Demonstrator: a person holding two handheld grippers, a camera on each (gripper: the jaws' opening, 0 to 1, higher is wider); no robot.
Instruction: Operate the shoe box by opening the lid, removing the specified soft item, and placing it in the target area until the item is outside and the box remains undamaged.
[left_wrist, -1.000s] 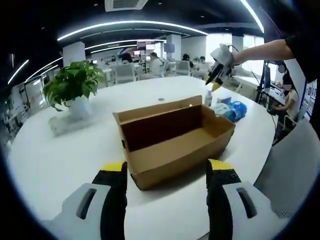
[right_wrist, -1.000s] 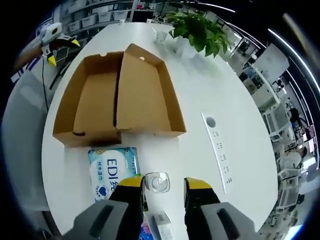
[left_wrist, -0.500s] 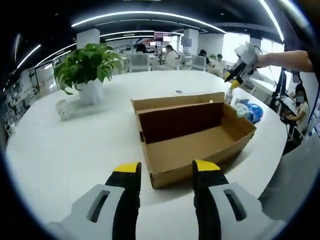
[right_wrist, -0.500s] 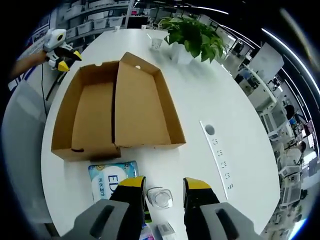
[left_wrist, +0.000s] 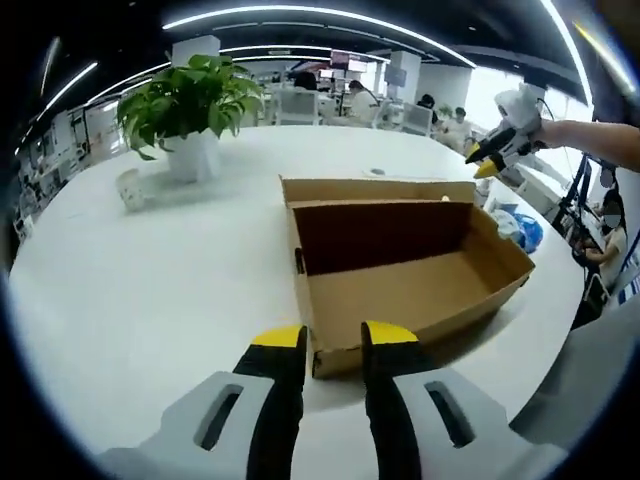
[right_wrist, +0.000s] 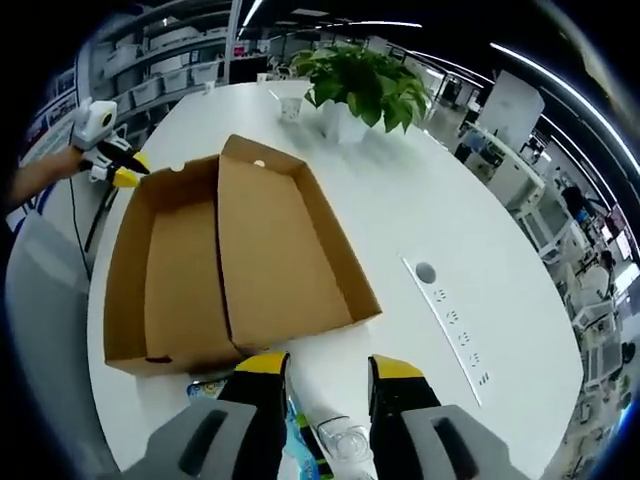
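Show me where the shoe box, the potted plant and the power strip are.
shoe box (left_wrist: 410, 290), left gripper view, inner floor of the open box.
potted plant (left_wrist: 185, 95), left gripper view, green leaves.
power strip (right_wrist: 452, 318), right gripper view, middle of its white body.

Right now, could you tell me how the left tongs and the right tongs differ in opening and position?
The left tongs have their jaws close together, a narrow gap, low at the shoe box's near corner. The right tongs have theirs wider apart, held above the table, looking down into the open box. Both have yellow tips, black fingers, and hold nothing.
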